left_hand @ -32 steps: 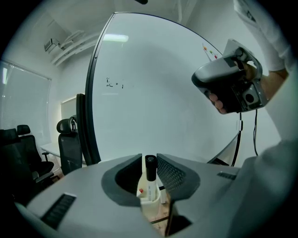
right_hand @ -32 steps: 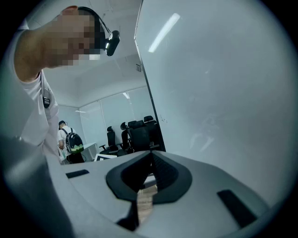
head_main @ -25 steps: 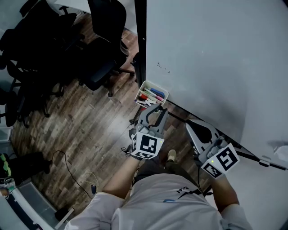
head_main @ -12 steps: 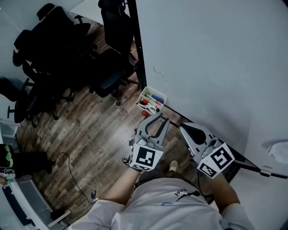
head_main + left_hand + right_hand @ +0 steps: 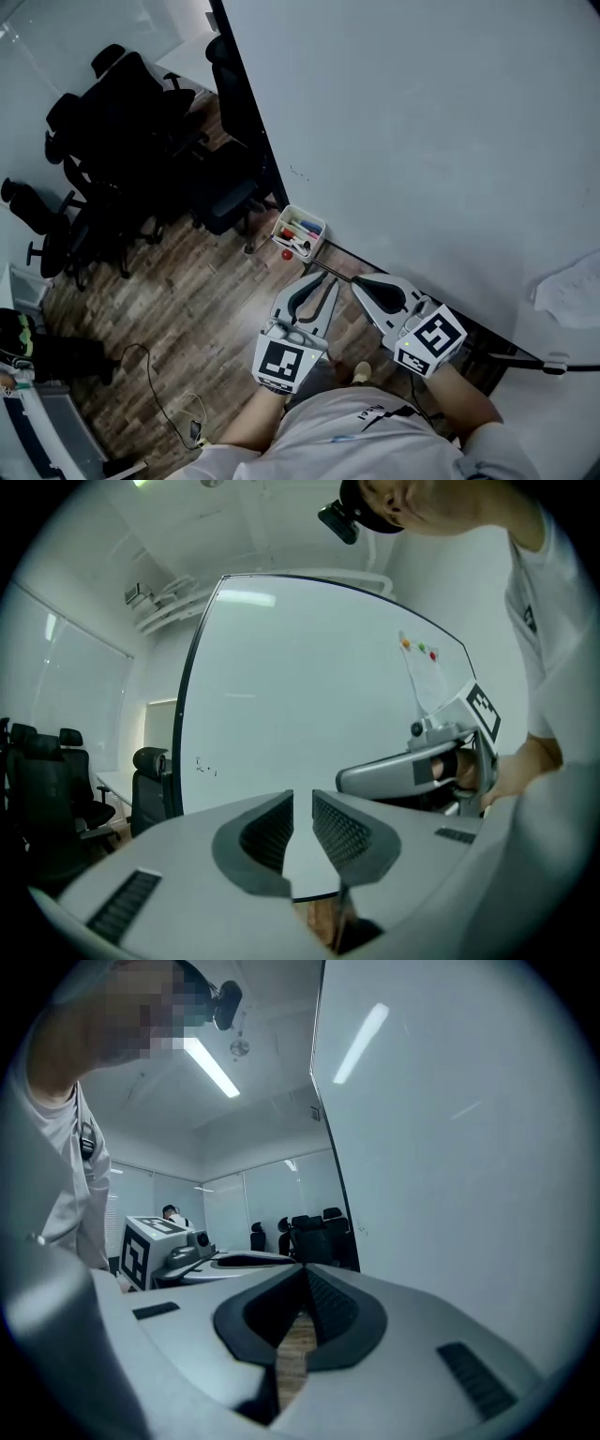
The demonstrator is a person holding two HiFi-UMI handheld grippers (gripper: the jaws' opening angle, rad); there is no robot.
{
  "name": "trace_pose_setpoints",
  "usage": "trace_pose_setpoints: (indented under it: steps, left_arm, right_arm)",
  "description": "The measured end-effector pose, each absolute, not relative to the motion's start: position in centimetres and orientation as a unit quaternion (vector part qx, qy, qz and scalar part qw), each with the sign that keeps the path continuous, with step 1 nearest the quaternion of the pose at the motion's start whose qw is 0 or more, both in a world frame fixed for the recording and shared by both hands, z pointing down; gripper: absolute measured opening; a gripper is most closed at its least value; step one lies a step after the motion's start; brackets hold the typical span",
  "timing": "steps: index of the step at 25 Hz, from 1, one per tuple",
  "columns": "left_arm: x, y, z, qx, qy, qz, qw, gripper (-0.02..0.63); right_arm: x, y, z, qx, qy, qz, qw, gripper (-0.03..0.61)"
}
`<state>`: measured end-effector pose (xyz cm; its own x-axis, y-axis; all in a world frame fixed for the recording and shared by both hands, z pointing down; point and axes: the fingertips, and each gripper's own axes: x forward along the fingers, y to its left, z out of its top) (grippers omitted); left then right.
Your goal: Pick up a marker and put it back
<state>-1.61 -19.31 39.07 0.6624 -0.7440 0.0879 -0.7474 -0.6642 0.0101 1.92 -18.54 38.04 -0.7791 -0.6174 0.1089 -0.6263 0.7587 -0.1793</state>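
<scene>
Several markers (image 5: 300, 230) lie lengthwise in their tray (image 5: 320, 224) (left gripper (image 5: 324, 277) jaws just narrowed, empty; right gripper (image 5: 357, 280) jaws together).

— What kind of room is this?
— An office meeting room, I'd say. There's a big whiteboard (image 5: 422, 141) with a marker tray (image 5: 322, 226) under it, and black swivel chairs (image 5: 122, 89) crowded on a wood-look floor (image 5: 187, 309).
— Anything else?
— Strip ceiling lights (image 5: 211, 1066), and what may be glass partitions (image 5: 225, 1206), though they're blurry.
</scene>
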Motion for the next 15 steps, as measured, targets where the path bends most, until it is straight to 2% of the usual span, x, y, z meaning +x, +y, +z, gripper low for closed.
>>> trace_pose_setpoints:
  steps: [15]
  left_arm:
    - [0.4, -12.4, 35.0, 0.898, -0.432, -0.001, 0.077, 0.015]
  right_arm:
    - [3.1, -13.6, 35.5, 0.292, -0.953, 0.081, 0.015, 0.014]
